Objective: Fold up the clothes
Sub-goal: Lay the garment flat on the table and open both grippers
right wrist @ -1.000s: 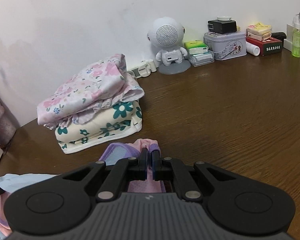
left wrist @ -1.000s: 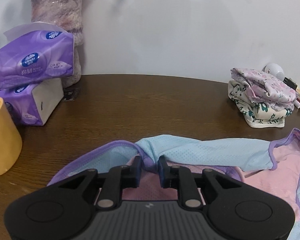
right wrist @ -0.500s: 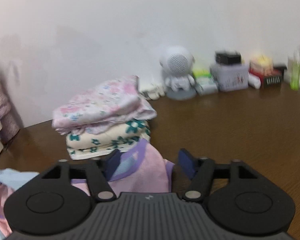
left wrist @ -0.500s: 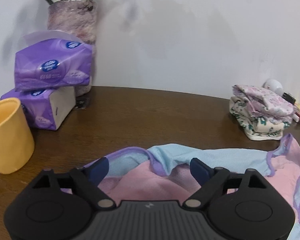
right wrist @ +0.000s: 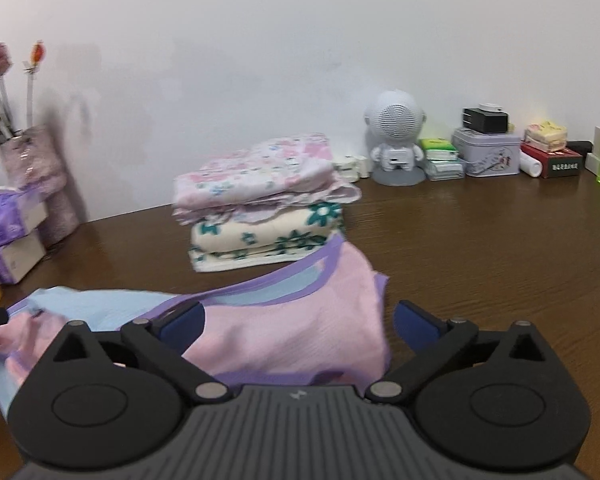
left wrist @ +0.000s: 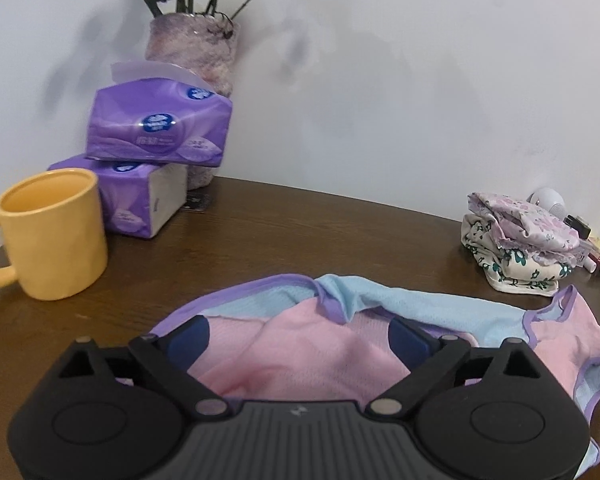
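While both grippers hang over the brown wooden table (left wrist: pixel 340 232), this is how things lie:

Writing, tissue packs: two purple tissue packs (left wrist: pixel 160 128) stacked at the left by the wall carry a round blue-and-white logo and a line of print; neither can be read.
Writing, red box: the red box (right wrist: pixel 556 162) at the far right has pale characters along its side, too small to read.
Writing, tin: the grey tin (right wrist: pixel 486 156) beside it shows small printed figures, no legible words.
Garment, look: the pink garment (left wrist: pixel 312 356) is thin mesh fabric, pink on one face, light blue on another, with purple binding along every edge.
Garment, place: it lies spread and rumpled on the table just in front of both grippers, a blue band running across its far side.
Left gripper (left wrist: pixel 300 340): jaws opening, blue pads wide apart, pink fabric lying between them, pads not pressing on it.
Right gripper (right wrist: pixel 300 326): jaws opening, pads wide apart, the garment's pink corner between them, not gripped.
Folded stack (right wrist: pixel 264 200): floral clothes piled behind the garment, apart from it.
Yellow mug (left wrist: pixel 52 236): stands upright at the left, just beside the tissue packs.
Vase (left wrist: pixel 196 60): mottled purple, flower stems in it, behind the packs.
Speaker (right wrist: pixel 396 136): white robot-shaped figure by the wall.
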`<move>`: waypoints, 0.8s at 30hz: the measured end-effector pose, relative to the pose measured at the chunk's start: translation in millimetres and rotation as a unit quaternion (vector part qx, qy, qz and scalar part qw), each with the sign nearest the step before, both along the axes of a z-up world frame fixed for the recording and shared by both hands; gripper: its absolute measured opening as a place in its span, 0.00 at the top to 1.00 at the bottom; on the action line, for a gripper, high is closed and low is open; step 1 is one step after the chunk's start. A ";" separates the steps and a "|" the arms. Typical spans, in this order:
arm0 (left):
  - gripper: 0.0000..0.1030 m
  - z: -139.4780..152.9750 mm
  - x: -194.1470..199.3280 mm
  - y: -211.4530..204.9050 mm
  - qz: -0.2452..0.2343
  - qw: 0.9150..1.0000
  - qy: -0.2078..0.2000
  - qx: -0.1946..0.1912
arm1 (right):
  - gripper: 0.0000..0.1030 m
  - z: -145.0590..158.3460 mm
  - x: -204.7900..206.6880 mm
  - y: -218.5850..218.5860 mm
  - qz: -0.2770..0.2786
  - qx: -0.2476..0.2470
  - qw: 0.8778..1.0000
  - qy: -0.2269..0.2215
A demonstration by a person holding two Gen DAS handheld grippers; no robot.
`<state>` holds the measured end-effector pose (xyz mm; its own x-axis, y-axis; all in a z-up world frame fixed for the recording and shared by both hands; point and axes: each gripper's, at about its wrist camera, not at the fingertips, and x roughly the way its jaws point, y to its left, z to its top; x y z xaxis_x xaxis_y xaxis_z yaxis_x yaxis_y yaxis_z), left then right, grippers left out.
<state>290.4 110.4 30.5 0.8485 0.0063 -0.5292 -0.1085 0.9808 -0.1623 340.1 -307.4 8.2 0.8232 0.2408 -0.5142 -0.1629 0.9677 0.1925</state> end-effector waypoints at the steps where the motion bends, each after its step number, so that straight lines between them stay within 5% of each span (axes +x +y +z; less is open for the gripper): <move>1: 0.07 0.7 -4.5 0.6 0.003 1.000 -0.002 -0.001 | 0.01 0.2 -5.1 3.1 0.008 0.003 1.000 0.000; 18: 0.07 9.4 -74.7 44.4 0.001 0.998 0.009 0.057 | 0.01 -0.8 -95.8 70.1 0.135 -0.014 0.991 0.019; 24: 0.16 4.0 -80.6 44.6 -0.031 0.997 0.024 0.071 | 0.14 -7.1 -103.9 81.4 0.141 -0.010 0.989 0.037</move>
